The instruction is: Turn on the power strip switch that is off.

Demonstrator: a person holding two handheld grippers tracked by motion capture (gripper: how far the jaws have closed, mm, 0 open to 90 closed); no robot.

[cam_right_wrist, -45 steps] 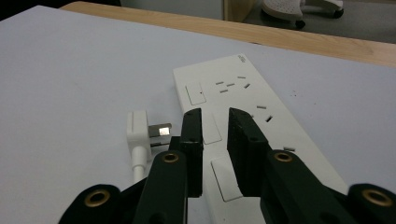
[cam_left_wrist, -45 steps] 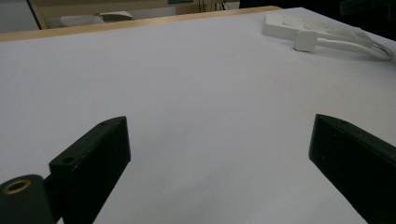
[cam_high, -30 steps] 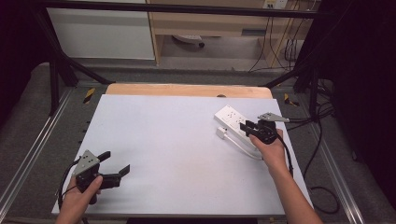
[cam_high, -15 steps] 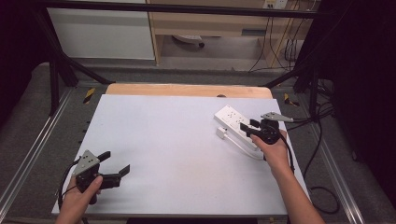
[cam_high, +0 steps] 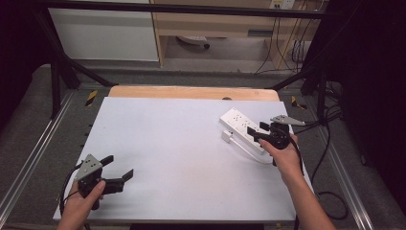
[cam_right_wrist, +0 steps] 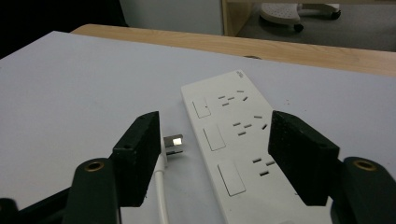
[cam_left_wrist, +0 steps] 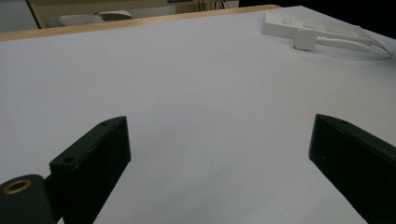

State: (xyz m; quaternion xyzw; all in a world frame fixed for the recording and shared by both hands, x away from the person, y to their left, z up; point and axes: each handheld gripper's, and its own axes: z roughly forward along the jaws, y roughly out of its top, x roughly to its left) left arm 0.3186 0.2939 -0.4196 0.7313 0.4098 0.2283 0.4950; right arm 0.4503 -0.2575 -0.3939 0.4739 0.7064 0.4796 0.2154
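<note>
A white power strip (cam_high: 238,123) lies at the table's right, with several sockets and switches on top (cam_right_wrist: 229,135). Its white plug (cam_high: 226,136) rests on the table just left of it, prongs showing (cam_right_wrist: 173,142), and the cable curls back toward the person. My right gripper (cam_high: 255,130) is open and held low over the strip's near end, its jaws straddling the strip and plug (cam_right_wrist: 215,119). My left gripper (cam_high: 118,166) is open near the front left edge, with bare table between its jaws (cam_left_wrist: 220,122). The strip (cam_left_wrist: 308,25) and plug (cam_left_wrist: 306,39) lie far off in the left gripper view.
The white table top (cam_high: 182,139) has a wooden strip (cam_high: 191,92) along its far edge. Metal rails (cam_high: 344,177) run along both sides. Dark cables (cam_high: 330,143) trail off the right side, and cabinets (cam_high: 105,33) stand behind the table.
The right gripper has edged slightly to the right and farther over the power strip. The left gripper has stayed put.
</note>
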